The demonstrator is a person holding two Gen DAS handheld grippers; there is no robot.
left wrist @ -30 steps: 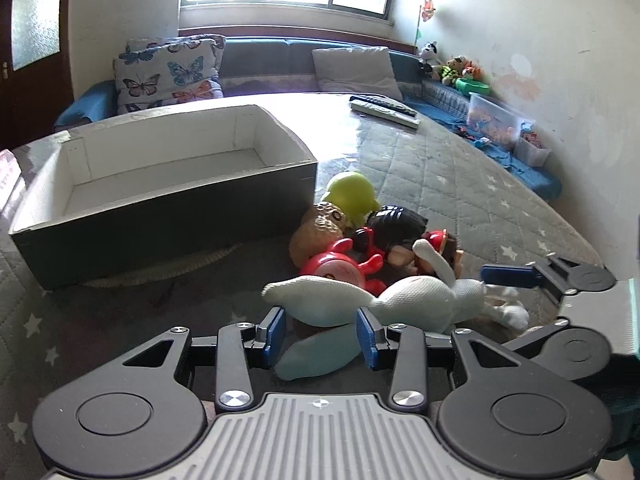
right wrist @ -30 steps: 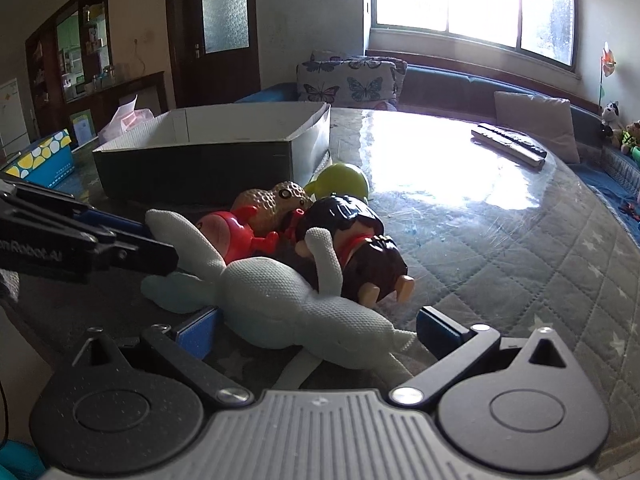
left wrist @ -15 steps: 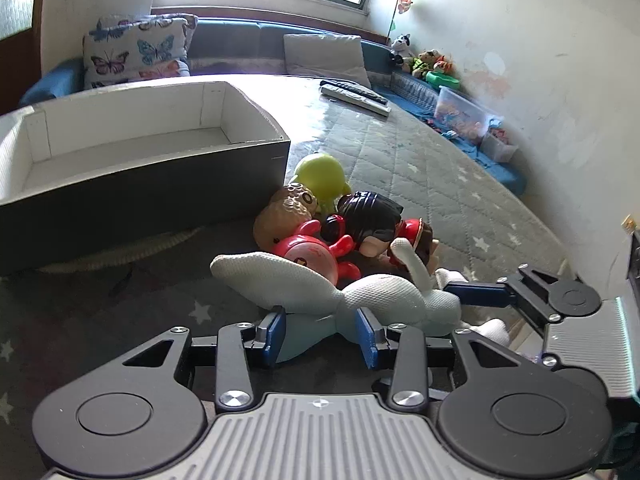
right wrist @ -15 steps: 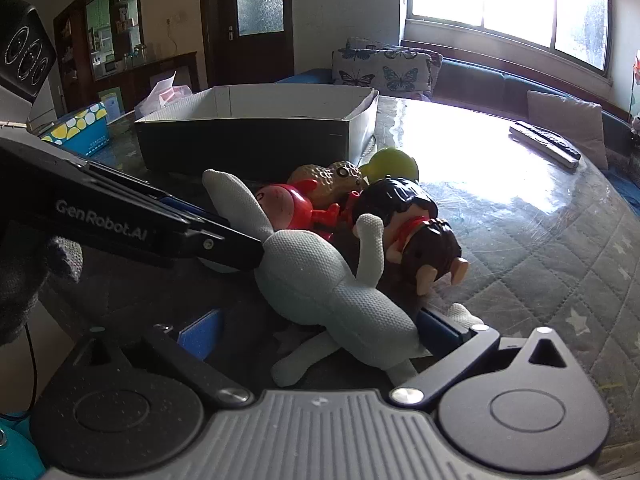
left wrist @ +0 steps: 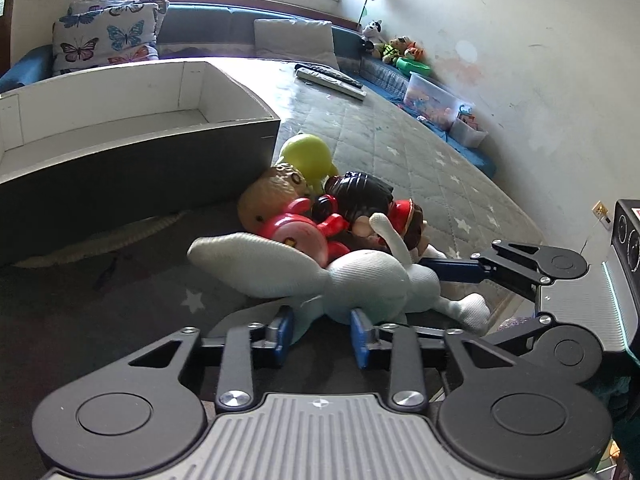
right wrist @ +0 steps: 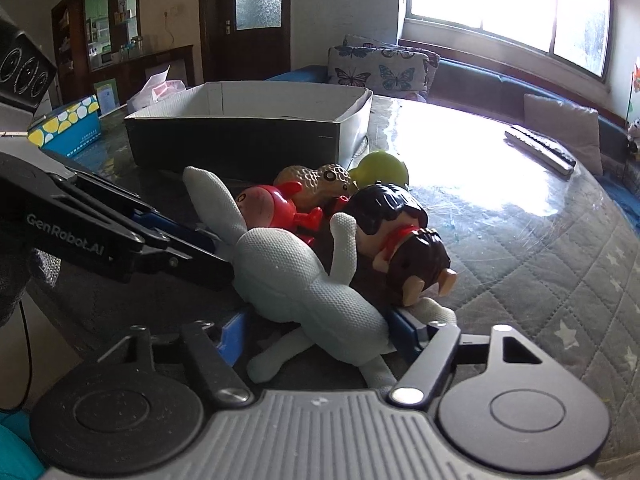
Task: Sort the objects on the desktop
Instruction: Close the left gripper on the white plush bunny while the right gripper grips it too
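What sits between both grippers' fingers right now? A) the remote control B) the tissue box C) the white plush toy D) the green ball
C: the white plush toy lies between the closing jaws of the left gripper, at its head end, and of the right gripper, around its body.

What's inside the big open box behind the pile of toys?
In the left wrist view the box shows bare white walls and a bare floor, nothing in it. Its dark front wall covers the nearest strip of floor, and the box's left end runs out of frame, so those parts stay unseen.
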